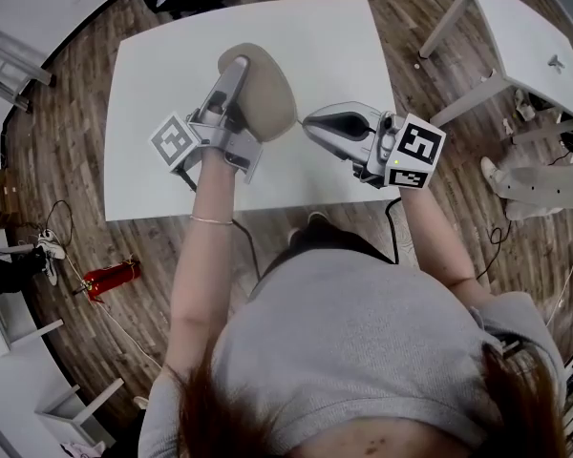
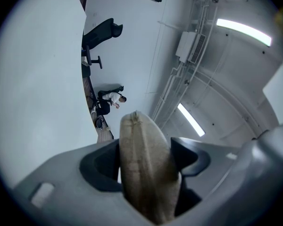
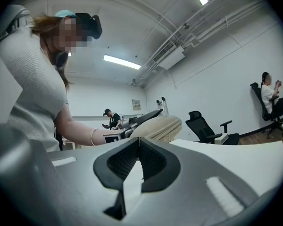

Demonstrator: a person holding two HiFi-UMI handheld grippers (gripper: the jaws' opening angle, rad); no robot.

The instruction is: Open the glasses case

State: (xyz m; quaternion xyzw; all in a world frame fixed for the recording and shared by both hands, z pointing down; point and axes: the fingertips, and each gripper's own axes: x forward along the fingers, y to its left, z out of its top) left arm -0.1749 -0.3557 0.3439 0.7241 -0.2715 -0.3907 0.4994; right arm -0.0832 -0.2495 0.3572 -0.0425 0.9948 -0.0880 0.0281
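Observation:
A beige fabric glasses case [image 1: 270, 92] is held up over the white table [image 1: 162, 65], closed. My left gripper [image 1: 239, 76] is shut on its near end. In the left gripper view the case [image 2: 139, 140] stands edge-on and fills the gap between both pads of that gripper [image 2: 146, 173]. My right gripper [image 1: 312, 124] hangs just right of the case, pointing toward it, a small gap away. Its jaws are shut with nothing between them. The right gripper view shows its pads [image 3: 139, 147] meeting, with the case [image 3: 159, 126] and the left gripper [image 3: 142, 118] a short way ahead.
A second white table [image 1: 530, 27] stands at the upper right. A red cylinder [image 1: 111, 277] and cables lie on the wood floor at the left. Black office chairs [image 3: 207, 128] stand past the table, and a person [image 3: 271, 94] sits by the far wall.

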